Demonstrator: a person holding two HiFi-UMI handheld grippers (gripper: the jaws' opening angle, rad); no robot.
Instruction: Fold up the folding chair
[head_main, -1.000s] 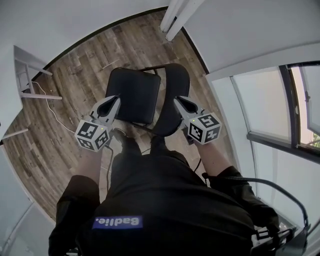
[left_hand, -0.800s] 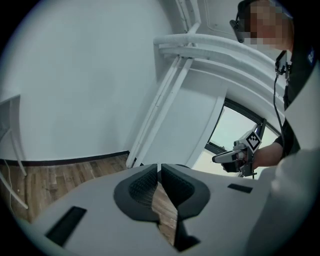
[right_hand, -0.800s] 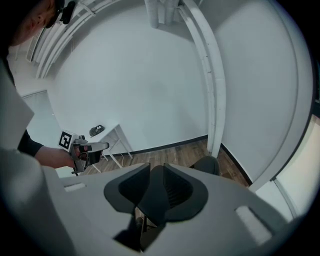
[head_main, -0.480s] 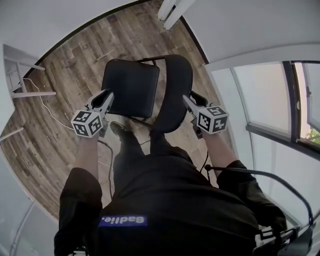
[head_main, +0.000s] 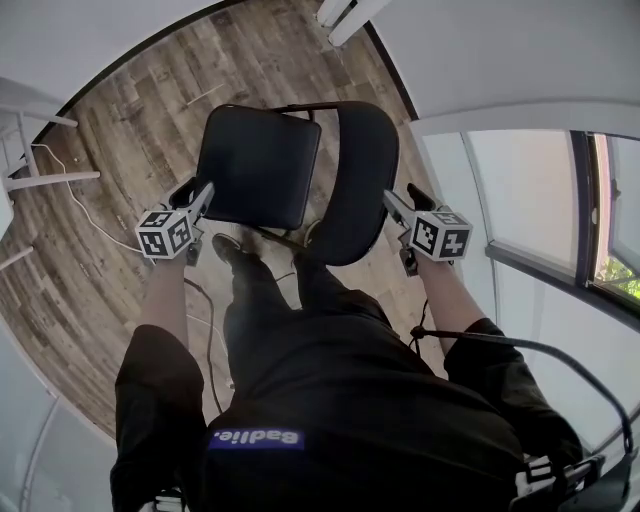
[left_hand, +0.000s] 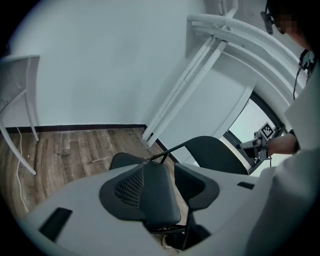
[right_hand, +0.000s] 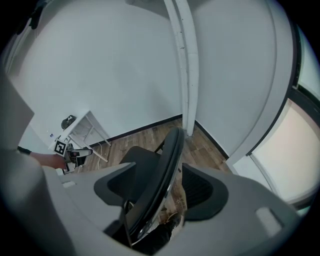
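Folding chair stands unfolded on wood floor, in its corner by the window; left gripper jaws just opening, half apart, straddling seat edge, unclamped; right gripper likewise opening, wider, around backrest rim; probably lining up to close seat against back.

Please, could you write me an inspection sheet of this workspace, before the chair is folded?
Surface: wood-plank floor.
Job's things: folding chair stands unfolded, seat down, backrest up.
Clutter: white table legs at the left; white frame leaning at the corner.
Grippers: left claw open, jaws just been opening, seat edge between them; right claw open, jaws just been opening, backrest edge between them; no grip seen.
Cables: white cable on the floor; black cable by the person's right arm.
Surroundings: white walls, window at the right.
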